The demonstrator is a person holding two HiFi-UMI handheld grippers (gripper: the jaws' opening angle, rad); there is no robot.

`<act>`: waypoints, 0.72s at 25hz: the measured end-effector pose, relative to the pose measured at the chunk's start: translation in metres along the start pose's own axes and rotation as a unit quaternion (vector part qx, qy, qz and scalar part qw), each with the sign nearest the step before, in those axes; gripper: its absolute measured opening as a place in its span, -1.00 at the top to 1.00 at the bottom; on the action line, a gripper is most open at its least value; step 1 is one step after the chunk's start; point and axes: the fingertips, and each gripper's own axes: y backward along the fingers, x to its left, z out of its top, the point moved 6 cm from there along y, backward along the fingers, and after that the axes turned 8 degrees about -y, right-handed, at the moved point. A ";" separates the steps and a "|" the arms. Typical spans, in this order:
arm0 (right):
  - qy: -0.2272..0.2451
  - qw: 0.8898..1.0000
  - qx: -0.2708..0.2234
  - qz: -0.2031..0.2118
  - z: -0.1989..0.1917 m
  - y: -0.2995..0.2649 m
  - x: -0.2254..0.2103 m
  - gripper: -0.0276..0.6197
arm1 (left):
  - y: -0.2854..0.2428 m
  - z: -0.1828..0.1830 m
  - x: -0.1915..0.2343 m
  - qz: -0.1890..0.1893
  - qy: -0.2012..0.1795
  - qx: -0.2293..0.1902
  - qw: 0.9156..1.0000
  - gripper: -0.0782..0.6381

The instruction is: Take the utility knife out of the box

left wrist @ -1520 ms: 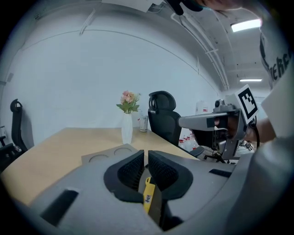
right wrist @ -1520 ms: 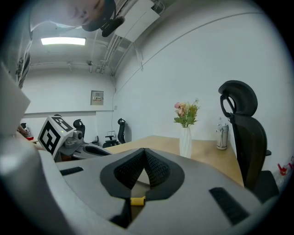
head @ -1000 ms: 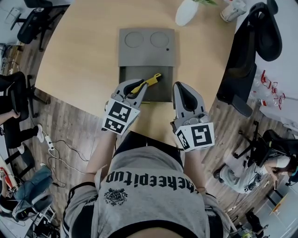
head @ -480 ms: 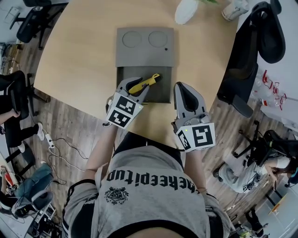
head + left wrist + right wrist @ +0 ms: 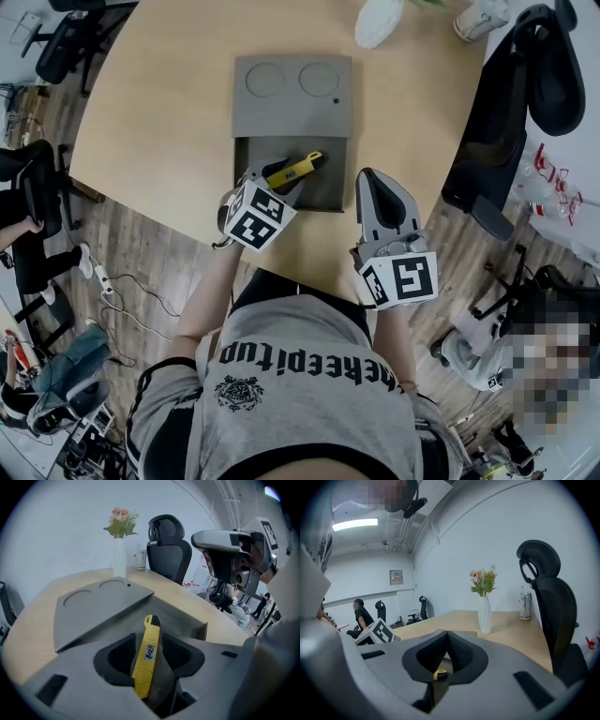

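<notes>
the left gripper [image 5: 281, 180] is being lowered into the box [image 5: 336, 193], its jaws being opened around the utility knife [image 5: 295, 170]; the right gripper [image 5: 369, 176] is being held closed.

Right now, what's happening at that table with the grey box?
A person is working with a hand-held gripper in each hand. The left gripper is reaching down into the open box on the table. Its fingers are opening on either side of the yellow utility knife, which lies in the box and does not look clamped yet. The right gripper hangs beside the box with its fingers together, holding nothing.
</notes>
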 end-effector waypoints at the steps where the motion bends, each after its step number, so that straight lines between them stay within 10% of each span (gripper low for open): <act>1: -0.001 1.000 0.000 0.000 0.000 0.000 -0.001 0.90 | -0.002 -0.001 0.000 -0.003 -0.001 0.005 1.000 0.31; 18: -0.007 1.000 0.002 -0.004 -0.002 -0.005 -0.008 0.90 | -0.017 -0.014 0.001 0.017 0.001 0.040 0.999 0.32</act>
